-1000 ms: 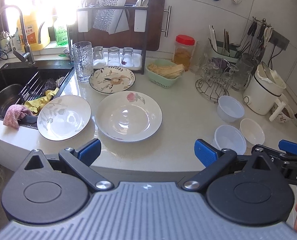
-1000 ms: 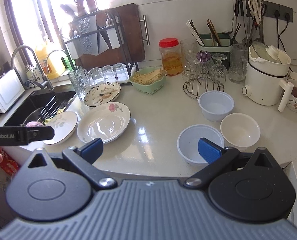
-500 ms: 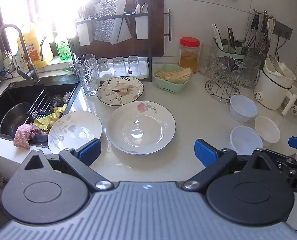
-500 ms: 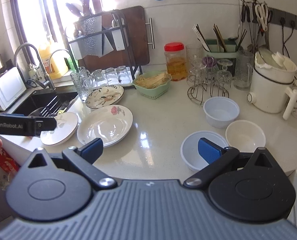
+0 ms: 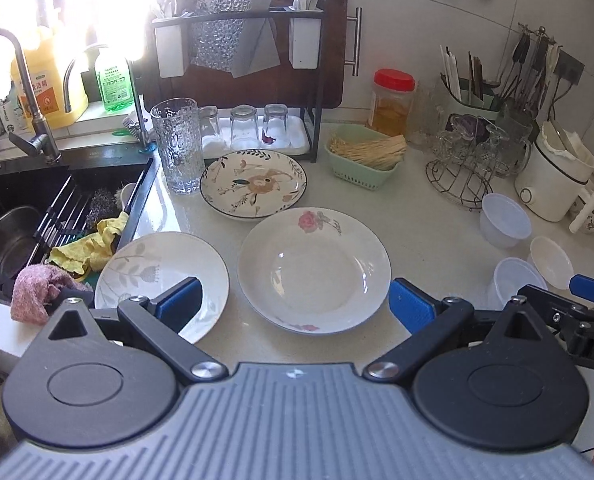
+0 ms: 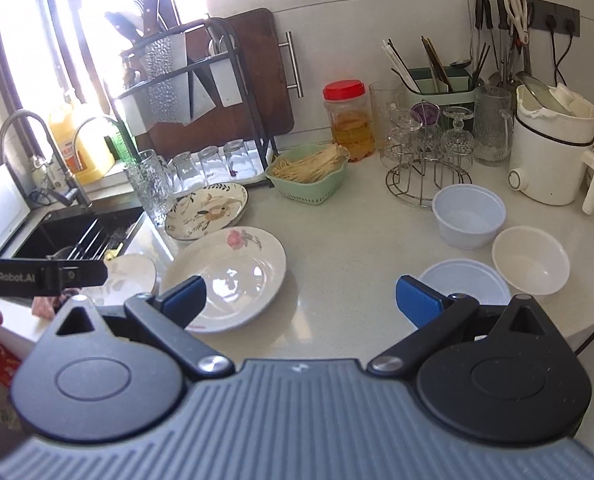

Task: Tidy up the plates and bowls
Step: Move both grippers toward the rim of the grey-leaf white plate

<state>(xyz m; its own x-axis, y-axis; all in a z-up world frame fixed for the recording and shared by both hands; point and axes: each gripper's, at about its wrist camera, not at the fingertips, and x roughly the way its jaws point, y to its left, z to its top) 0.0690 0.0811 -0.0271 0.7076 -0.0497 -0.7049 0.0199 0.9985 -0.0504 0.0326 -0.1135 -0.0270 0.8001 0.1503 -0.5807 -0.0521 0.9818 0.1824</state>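
Both hand-held grippers, left (image 5: 293, 304) and right (image 6: 300, 298), are hovering released over the counter's (image 6: 349, 240) front edge, with bare room lying between the plates and bowls. The rose plate (image 5: 314, 269) is sitting flat, rose pointing rearward, touching the leaf plate (image 5: 163, 276) beside the sink (image 5: 29, 184). Only the right view is showing the three bowls (image 6: 468, 221) fully.

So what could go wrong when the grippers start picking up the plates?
1. The leaf-patterned plate sits right beside the sink; a nudge might tip it in.
2. The tall glass stands close to the bird plate; lifting that plate could knock it over.
3. Both grippers, left and right, are open and empty; glazed plates may slip when pinched.
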